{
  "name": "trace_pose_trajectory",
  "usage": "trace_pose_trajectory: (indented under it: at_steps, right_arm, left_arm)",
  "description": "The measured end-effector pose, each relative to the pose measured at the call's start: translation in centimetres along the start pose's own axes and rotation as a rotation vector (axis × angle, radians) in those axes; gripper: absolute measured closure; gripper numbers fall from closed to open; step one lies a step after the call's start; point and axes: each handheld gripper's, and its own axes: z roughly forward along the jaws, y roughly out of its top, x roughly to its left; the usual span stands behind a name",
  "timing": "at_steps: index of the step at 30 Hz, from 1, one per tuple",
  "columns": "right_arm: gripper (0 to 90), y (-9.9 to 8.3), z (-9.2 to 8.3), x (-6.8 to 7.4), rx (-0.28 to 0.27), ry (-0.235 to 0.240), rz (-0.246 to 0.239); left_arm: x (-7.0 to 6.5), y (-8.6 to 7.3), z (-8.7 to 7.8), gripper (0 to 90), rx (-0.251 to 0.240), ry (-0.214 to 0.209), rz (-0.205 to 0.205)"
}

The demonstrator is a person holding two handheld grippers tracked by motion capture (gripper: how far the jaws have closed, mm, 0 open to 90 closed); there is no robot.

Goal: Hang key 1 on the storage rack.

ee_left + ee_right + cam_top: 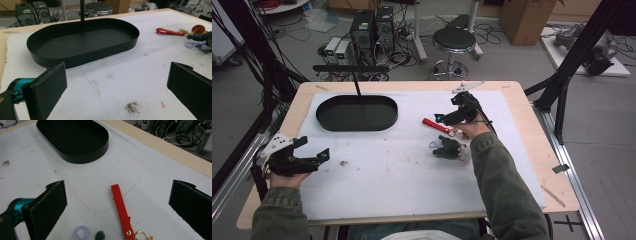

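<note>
A red strap with gold rings lies on the white mat, joined to a dark plush keychain with a lilac loop. My right gripper hovers open just above the strap's far end. In the right gripper view the strap lies between the wide-apart jaws of that gripper, with the gold ring and lilac loop at the bottom. My left gripper is open at the mat's left edge, holding nothing. Its own view shows the gripper facing the black oval tray.
The black oval tray sits at the back left of the mat, with a thin black pole rising at its far side. A small dirt stain marks the mat near the left gripper. A stool and computers stand beyond the table.
</note>
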Motion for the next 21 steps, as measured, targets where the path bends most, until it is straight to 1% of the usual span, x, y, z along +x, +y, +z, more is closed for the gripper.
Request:
trace_pose_trajectory:
  at_steps: [3,4,5,7,9,11,12,14,15,16,18,19,20,21]
  right_arm:
    - [0.5,0.3,0.6,0.0,0.015,0.005,-0.006]
    - [0.5,0.6,1.3,0.1,0.050,-0.004,-0.042]
    - [0.5,0.7,1.6,0.1,0.066,-0.003,-0.063]
    - [0.5,0.8,2.4,0.0,0.120,-0.002,-0.075]
    - [0.5,0.9,3.2,0.0,0.162,0.002,-0.105]
    - [0.5,1.2,3.8,0.0,0.182,0.016,-0.104]
    - [0.5,1.3,4.1,-0.1,0.184,0.023,-0.114]
    - [1.4,1.5,4.8,-0.2,0.227,0.026,-0.101]
    - [4.3,1.6,5.3,-0.4,0.252,0.033,-0.115]
    - [4.4,1.7,5.7,-0.5,0.281,0.040,-0.121]
    - [4.4,1.9,6.6,-0.6,0.335,0.036,-0.124]
    - [4.4,1.9,7.0,-0.6,0.354,0.034,-0.127]
    - [4.4,1.9,7.0,-0.6,0.354,0.034,-0.127]
    - [4.7,1.9,7.4,-0.6,0.373,0.039,-0.134]
  left_arm:
    - [-0.1,0.0,0.0,3.2,0.004,0.000,0.005]
    - [-0.1,0.0,0.0,3.2,0.004,0.000,0.007]
    - [-0.2,0.0,0.0,3.2,0.003,-0.002,0.006]
    - [-0.2,0.0,0.0,3.2,0.007,-0.004,0.010]
    - [-0.2,0.0,0.0,3.1,0.009,-0.004,0.010]
    - [-0.2,0.0,0.1,3.1,0.006,-0.008,0.006]
    - [-0.2,0.0,0.1,3.2,0.006,-0.008,0.006]
    - [-0.2,0.0,0.1,3.2,0.006,-0.011,0.004]
    - [-0.2,0.0,0.0,3.2,0.005,-0.012,0.004]
    - [-0.1,0.0,0.1,3.2,0.004,-0.011,0.004]
    - [-0.1,0.0,0.0,3.1,0.004,-0.011,0.003]
    - [-0.1,0.0,0.0,3.2,0.003,-0.007,0.003]
    - [-0.1,0.0,0.0,3.1,0.003,-0.007,0.003]
    - [-0.1,0.0,0.0,3.1,0.006,-0.006,0.005]
